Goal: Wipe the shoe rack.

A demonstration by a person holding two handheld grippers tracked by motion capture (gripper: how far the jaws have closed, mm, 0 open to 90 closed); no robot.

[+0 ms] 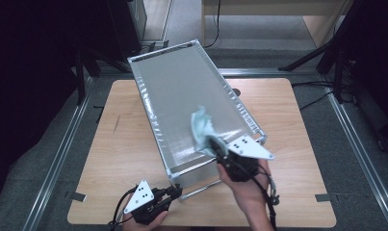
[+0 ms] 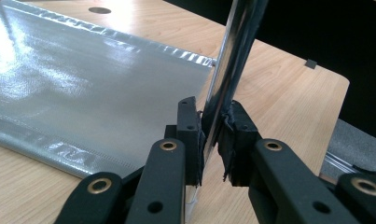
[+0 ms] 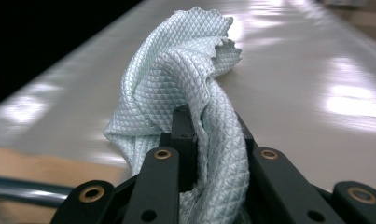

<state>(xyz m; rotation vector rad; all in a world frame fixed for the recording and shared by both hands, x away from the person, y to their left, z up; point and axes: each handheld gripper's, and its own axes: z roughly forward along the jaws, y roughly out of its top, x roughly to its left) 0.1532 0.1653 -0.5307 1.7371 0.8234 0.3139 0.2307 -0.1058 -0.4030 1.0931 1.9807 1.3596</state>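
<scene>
A long silver sheet-covered frame (image 1: 182, 91) lies slanted across the wooden table (image 1: 119, 144). A crumpled pale-green waffle cloth (image 1: 201, 126) rests on the frame's near end, and my right gripper (image 1: 215, 144) is shut on it. In the right gripper view the cloth (image 3: 185, 79) bulges up over the jaws of the right gripper (image 3: 213, 133), with the shiny sheet (image 3: 316, 60) behind it. My left gripper (image 1: 175, 191) is at the frame's near corner. In the left gripper view the left gripper (image 2: 212, 137) is shut on a chrome frame tube (image 2: 234, 51) beside the sheet (image 2: 83, 88).
A small round hole (image 1: 236, 91) marks the tabletop just right of the frame. Bare wood lies to the left and right of the frame. Metal rails (image 1: 61, 154) run along the floor on both sides, and cables (image 1: 316, 101) and dark stand legs lie beyond the table.
</scene>
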